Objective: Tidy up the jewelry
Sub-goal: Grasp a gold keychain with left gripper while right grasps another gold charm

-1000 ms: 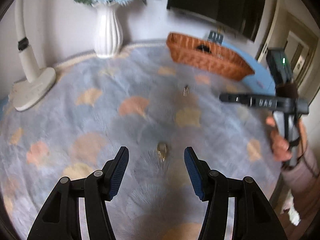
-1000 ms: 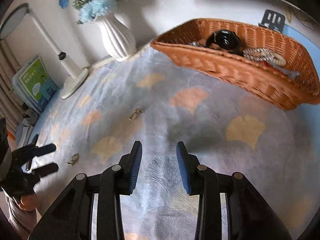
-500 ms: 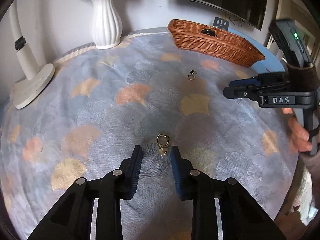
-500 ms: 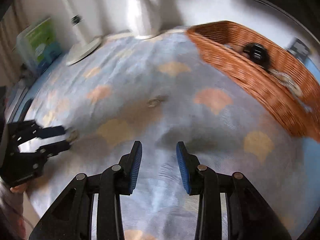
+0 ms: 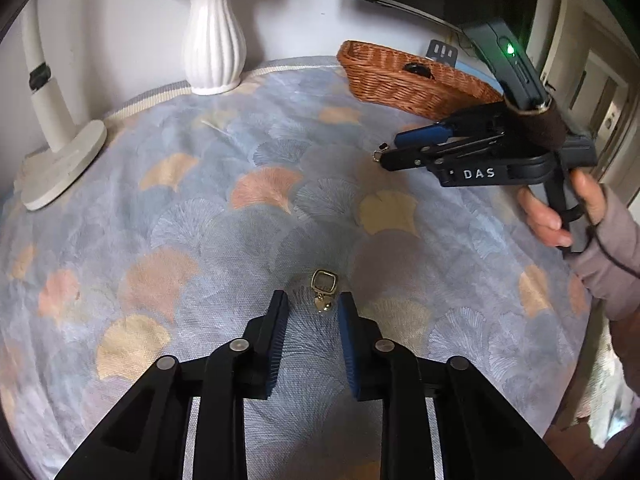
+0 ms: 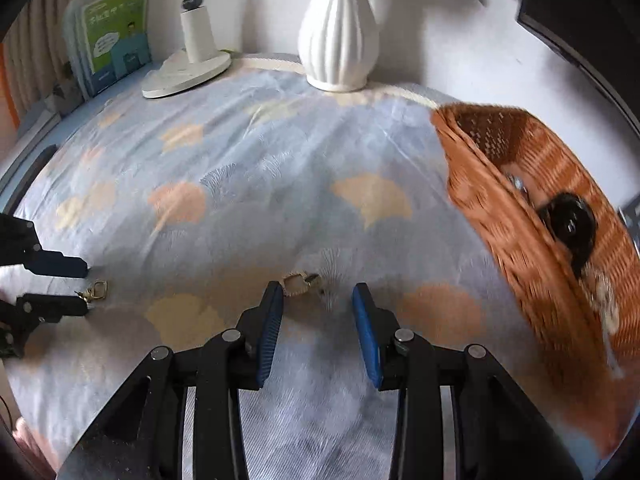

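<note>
A gold earring [image 5: 324, 290] with a square hoop lies on the patterned cloth just ahead of my left gripper [image 5: 312, 310], which is open around its lower charm. The same earring shows in the right wrist view [image 6: 94, 292] between the left gripper's fingers. A second earring [image 6: 300, 281] lies just ahead of my open right gripper [image 6: 318, 300], near its left finger; it also shows in the left wrist view [image 5: 380, 151]. The right gripper [image 5: 394, 148] sits low over it. A wicker basket [image 6: 512, 236] holds a black round object [image 6: 568, 222] and other jewelry.
A white ribbed vase [image 5: 212, 40] with blue flowers stands at the back. A white lamp base [image 5: 60, 160] sits at the left. A green booklet [image 6: 114, 32] leans behind the lamp. The table drops off at the right [image 5: 580, 400].
The left gripper narrowed from wide open and closed in on the gold earring. The right gripper swung left, away from the basket, down to the second earring, and opened wider.
</note>
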The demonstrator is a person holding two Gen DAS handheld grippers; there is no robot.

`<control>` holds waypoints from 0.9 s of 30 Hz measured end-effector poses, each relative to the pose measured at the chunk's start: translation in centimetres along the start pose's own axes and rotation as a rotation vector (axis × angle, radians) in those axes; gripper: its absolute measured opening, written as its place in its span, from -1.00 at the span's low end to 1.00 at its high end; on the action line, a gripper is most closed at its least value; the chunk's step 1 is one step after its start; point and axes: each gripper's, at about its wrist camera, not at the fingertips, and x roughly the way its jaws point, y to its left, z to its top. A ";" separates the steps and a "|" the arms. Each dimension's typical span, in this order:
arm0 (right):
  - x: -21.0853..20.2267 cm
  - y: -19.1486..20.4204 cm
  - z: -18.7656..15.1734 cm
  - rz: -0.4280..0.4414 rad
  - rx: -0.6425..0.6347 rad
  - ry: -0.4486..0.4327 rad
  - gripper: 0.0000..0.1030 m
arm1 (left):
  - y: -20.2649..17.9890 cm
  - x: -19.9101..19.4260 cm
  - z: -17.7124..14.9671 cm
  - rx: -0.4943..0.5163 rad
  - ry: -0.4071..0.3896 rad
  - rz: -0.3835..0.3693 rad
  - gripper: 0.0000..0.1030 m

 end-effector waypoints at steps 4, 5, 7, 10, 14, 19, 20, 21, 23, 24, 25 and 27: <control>0.2 0.3 0.4 0.002 -0.031 -0.017 -0.28 | -0.4 0.1 0.0 0.015 0.000 0.016 -0.52; 0.1 0.4 0.4 0.003 -0.038 -0.020 -0.31 | -0.6 0.1 0.0 0.021 0.000 0.023 -0.52; -0.1 0.9 0.2 -0.001 -0.055 -0.026 -0.47 | -0.7 0.1 0.0 0.028 0.000 0.029 -0.52; -0.2 1.3 0.1 -0.023 -0.074 -0.034 -0.48 | -0.6 0.1 0.0 0.030 0.000 0.028 -0.52; -0.3 1.5 0.0 -0.035 -0.083 -0.038 -0.61 | -0.8 0.2 0.1 0.042 0.002 0.035 -0.56; -1.3 1.8 -0.8 -0.023 -0.073 -0.032 -0.82 | -1.0 0.2 0.2 0.066 0.010 0.026 -0.80; -1.8 1.7 -1.1 -0.016 -0.060 -0.036 -0.82 | -1.1 0.2 0.2 0.067 0.012 0.031 -0.80; -2.4 1.5 -1.5 -0.009 -0.045 -0.045 -0.82 | -1.2 0.2 0.2 0.067 0.014 0.035 -0.80; -3.8 1.0 -2.1 0.004 -0.017 -0.065 -0.82 | -1.3 0.1 0.3 0.069 0.018 0.027 -0.80; -4.9 0.6 -2.5 0.008 0.001 -0.082 -0.82 | -1.5 0.0 0.4 0.071 0.016 0.022 -0.80; -5.8 0.3 -2.7 0.011 0.014 -0.097 -0.82 | -1.7 -0.3 0.5 0.076 0.008 0.021 -0.80; -8.3 -0.8 -3.2 0.006 0.046 -0.137 -0.82 | -2.3 -1.4 1.2 0.089 -0.025 0.004 -0.80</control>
